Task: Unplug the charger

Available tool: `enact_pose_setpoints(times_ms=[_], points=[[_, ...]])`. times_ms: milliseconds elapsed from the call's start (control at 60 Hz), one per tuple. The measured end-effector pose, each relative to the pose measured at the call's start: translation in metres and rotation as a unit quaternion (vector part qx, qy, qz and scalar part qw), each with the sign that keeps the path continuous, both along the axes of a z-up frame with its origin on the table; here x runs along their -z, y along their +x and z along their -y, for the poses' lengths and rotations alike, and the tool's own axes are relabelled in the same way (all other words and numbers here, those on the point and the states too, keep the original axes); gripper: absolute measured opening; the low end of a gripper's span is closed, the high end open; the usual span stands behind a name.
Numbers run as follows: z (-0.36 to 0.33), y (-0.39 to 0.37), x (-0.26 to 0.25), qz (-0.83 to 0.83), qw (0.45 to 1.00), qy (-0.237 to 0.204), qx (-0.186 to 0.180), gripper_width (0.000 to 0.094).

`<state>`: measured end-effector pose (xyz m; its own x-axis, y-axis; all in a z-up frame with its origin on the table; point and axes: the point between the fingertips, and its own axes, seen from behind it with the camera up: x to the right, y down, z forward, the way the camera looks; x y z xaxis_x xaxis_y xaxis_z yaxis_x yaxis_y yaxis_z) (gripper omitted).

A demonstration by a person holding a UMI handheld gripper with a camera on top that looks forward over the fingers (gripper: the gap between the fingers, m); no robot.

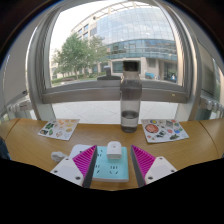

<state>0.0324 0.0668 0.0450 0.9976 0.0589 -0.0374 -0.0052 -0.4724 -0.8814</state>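
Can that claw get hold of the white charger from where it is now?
Probably yes. The white charger stands plugged into the power strip, between the open claw and its pink pads, with a gap at either side and nothing in the way.

A wooden table stands before a bright window, apparently facing an office building.

The hand-held gripper has white fingers (magenta pads inside).
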Motion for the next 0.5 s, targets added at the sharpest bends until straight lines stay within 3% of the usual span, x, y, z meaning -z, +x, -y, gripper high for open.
enact_pose_setpoints(times_ms=[100, 200, 300, 500], points=[[-0.018, 0.006, 0.013, 0.008, 0.999, -0.020, 0.035, 0.0514], [-0.016, 0.006, 0.023, 0.012, 0.998, -0.039, 0.050, 0.0286], [-0.019, 0.006, 0.024, 0.036, 0.997, -0.041, 0.060, 0.0273], [-0.018, 0.008, 0.019, 0.000, 0.993, -0.056, 0.100, 0.0146]])
